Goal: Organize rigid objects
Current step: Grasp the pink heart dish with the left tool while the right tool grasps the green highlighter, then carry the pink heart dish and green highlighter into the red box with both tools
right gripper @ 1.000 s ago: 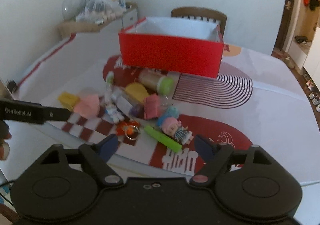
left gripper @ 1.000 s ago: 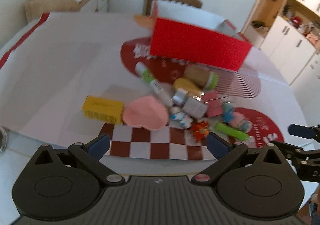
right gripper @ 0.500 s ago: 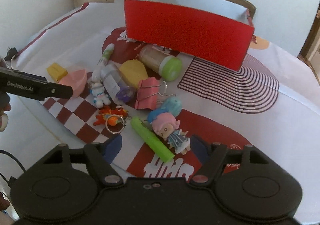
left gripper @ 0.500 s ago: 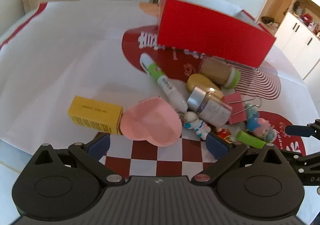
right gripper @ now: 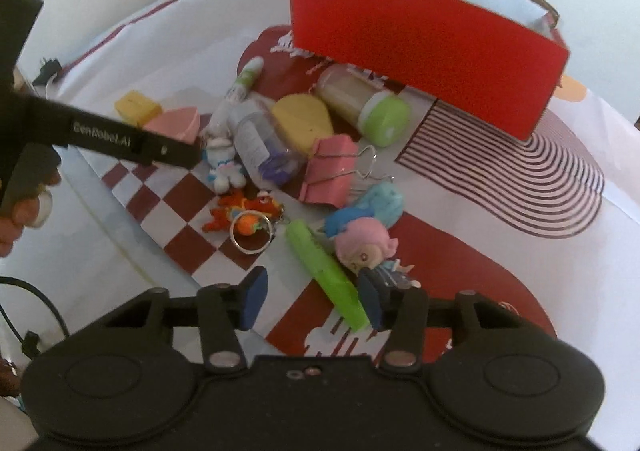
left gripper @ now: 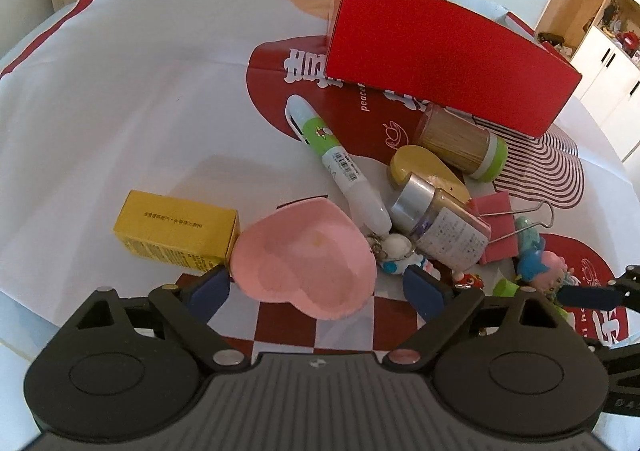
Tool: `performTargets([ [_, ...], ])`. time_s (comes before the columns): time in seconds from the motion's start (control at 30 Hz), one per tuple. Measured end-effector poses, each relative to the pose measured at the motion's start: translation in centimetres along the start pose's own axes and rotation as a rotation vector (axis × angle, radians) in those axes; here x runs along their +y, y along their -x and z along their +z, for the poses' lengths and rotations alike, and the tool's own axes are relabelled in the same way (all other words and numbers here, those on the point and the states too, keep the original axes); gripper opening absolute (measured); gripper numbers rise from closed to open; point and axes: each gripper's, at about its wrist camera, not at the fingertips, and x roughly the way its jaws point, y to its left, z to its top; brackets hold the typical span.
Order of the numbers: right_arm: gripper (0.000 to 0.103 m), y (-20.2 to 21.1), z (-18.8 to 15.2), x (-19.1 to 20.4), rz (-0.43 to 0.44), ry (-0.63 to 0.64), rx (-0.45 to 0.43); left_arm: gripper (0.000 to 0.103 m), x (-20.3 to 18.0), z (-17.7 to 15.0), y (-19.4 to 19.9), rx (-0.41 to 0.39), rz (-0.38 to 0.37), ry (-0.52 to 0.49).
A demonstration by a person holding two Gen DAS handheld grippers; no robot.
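A pile of small objects lies on the table in front of a red box (left gripper: 436, 51), which also shows in the right wrist view (right gripper: 420, 47). My left gripper (left gripper: 316, 287) is open, its fingers on either side of a pink heart-shaped dish (left gripper: 304, 259), low over it. A yellow carton (left gripper: 176, 231) lies just left of the dish. My right gripper (right gripper: 312, 301) is open, its fingers astride the near end of a green stick (right gripper: 328, 271). A pink-haired doll (right gripper: 368, 251) lies beside the right finger.
A green-white pen (left gripper: 336, 159), a toothpick jar with green lid (left gripper: 460, 139), a labelled glass jar (left gripper: 440, 223), a yellow lid (right gripper: 304, 123), a pink binder clip (right gripper: 332, 175), an orange keyring (right gripper: 248, 219) and a small white figure (right gripper: 224, 167) crowd the middle. Cabinets (left gripper: 600, 51) stand at right.
Both grippers have moved forward and down toward the pile. The left one now brackets the pink dish; the right one now straddles the green stick.
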Motion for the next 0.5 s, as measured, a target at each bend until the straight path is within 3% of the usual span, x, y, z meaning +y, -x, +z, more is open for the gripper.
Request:
performTargets([
  [0.5,0.017,-1.3,-0.1,0.3,-0.023,0.057,0.03,0.076,0.0,-0.1,-0.5,-0.024,0.009,-0.011],
])
